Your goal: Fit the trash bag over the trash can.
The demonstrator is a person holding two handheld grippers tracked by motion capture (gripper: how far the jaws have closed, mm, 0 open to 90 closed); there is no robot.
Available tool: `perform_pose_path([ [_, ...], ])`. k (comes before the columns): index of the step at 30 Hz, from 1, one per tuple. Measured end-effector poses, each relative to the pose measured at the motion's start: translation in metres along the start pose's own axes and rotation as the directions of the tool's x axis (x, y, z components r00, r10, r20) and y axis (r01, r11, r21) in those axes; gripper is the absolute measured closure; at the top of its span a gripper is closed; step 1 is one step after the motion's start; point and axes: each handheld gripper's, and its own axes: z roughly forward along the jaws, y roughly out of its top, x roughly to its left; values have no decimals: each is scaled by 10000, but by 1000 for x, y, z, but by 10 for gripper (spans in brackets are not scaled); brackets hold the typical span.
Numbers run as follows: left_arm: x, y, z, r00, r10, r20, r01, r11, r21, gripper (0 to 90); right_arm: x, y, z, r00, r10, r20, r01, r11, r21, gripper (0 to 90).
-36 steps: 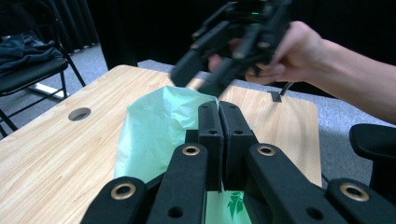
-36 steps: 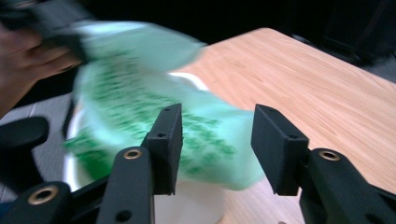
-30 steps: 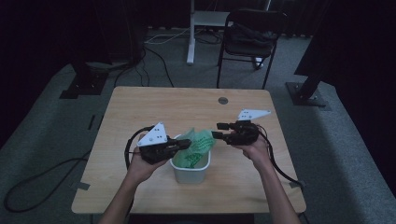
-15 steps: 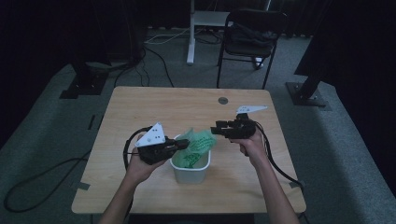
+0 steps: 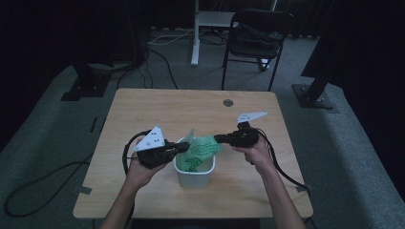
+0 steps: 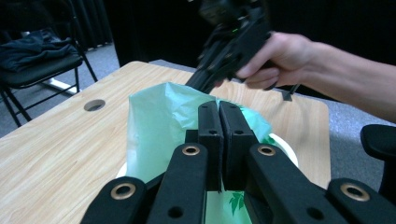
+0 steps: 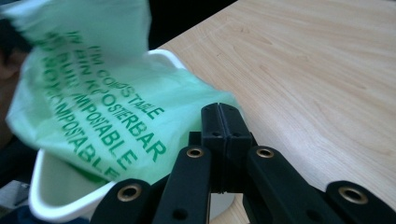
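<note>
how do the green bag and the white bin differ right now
The green bag is thin, crumpled film with printed lettering; the white bin is a rigid, plain tub. The bag is held up at its edges by the left tool and right tool, both with jaws shut on it; the bin stands untouched on the table. The bag hangs partly inside the bin.

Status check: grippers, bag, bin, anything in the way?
Left gripper and right gripper both shut on green bag. Bag half inside white bin, not yet over rim. Nothing blocking.
</note>
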Motion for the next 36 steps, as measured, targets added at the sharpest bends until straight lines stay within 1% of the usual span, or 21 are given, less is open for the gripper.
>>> perform_pose_path([
  [3,1,-3,-2,10000,-54,-75,54,10000,-13,889,6,0,-11,9998,-194,87,196,9994,-267,900],
  [8,2,-16,-11,9986,-426,-312,422,9990,-129,891,14,-6,-28,9993,-309,220,321,9978,-578,900],
  [11,3,-25,-16,9971,-655,-380,650,9978,-166,890,20,-16,-34,9995,-305,80,309,9971,-698,900],
  [17,3,-45,-22,9916,-1187,-512,1178,9928,-210,889,36,-41,-29,9992,-356,-163,348,9982,-496,900],
  [19,2,-51,-22,9898,-1328,-523,1319,9911,-205,889,38,-48,-28,9992,-282,-278,267,9983,-513,900],
  [21,2,-54,-23,9891,-1385,-508,1375,9903,-216,889,40,-54,-27,9991,-207,-359,187,9984,-535,900],
  [23,0,-63,-22,9870,-1517,-522,1507,9883,-231,889,41,-59,-27,9983,-101,-574,66,9981,-607,900],
  [24,-1,-66,-22,9857,-1608,-498,1595,9868,-292,889,42,-61,-26,9979,-98,-642,59,9981,-617,900],
  [25,-1,-66,-22,9857,-1608,-498,1595,9868,-292,889,43,-62,-25,9976,-93,-686,52,9982,-600,900],
  [26,-1,-70,-23,9840,-1714,-483,1695,9847,-403,889,43,-64,-24,9970,-100,-773,55,9983,-585,900],
  [27,-1,-70,-23,9840,-1714,-483,1695,9847,-403,889,45,-65,-23,9966,-119,-816,72,9983,-582,900],
  [29,-2,-74,-23,9819,-1834,-464,1812,9823,-478,888,46,-66,-22,9960,-148,-881,97,9983,-582,900],
  [32,-4,-78,-22,9807,-1902,-454,1879,9809,-502,889,50,-68,-19,9939,-235,-1079,173,9982,-579,900],
  [34,-4,-80,-20,9801,-1947,-389,1925,9798,-535,890,51,-69,-16,9938,-202,-1096,143,9984,-549,900],
  [36,-4,-81,-20,9793,-1980,-411,1956,9791,-554,890,51,-69,-13,9934,-179,-1136,118,9985,-541,900],
])
